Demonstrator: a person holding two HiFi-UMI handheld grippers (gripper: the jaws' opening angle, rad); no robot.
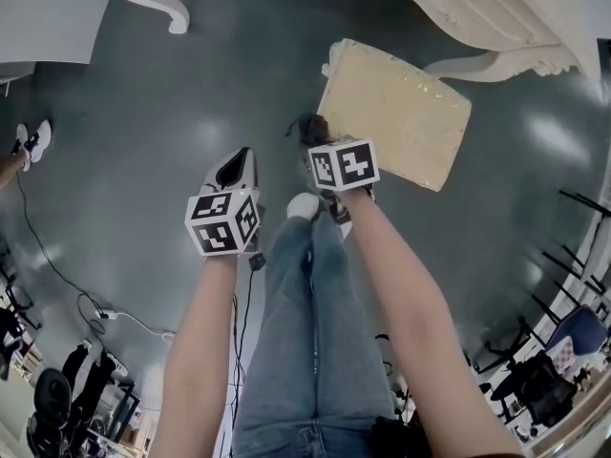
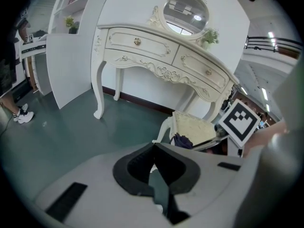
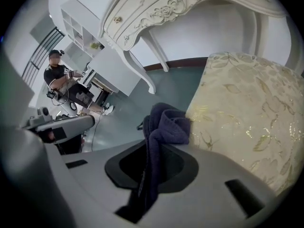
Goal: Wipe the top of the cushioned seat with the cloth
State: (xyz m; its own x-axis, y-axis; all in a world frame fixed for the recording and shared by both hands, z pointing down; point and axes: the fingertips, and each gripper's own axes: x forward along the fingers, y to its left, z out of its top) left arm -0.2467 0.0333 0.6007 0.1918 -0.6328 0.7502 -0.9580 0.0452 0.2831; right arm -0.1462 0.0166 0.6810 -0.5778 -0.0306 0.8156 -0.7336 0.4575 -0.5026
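right gripper (image 1: 312,144) is the one to work w/: jaws clamped on the dark cloth (image 3: 166,125), which bunches up past the tips and hangs down btw them. left gripper (image 1: 232,172) has its jaws together w/ nothing in them. it sits over bare floor (image 1: 143,113), left of the job.

cushioned seat (image 1: 396,113) is the pale gold-patterned pad in front of the dressing table (image 2: 156,56). in your head view it lies ahead and to the right of the right gripper, w/ the cloth at its near-left corner. the right gripper view shows the bunch against the seat's left edge, not on top. can't tell if it's touching the fabric or just beside it.

the seat's long axis runs from that corner off to your right, slanting a bit back toward you. so nearly all the top lies right of the cloth. right arm is clearly the nearer one, and the left prob isn't needed.

my read: wiping not yet begun, none of the top covered. next move prob wants the cloth brought over the edge onto the top, then strokes rightward along the long axis. watch the table leg (image 1: 496,63) by the seat's far side.
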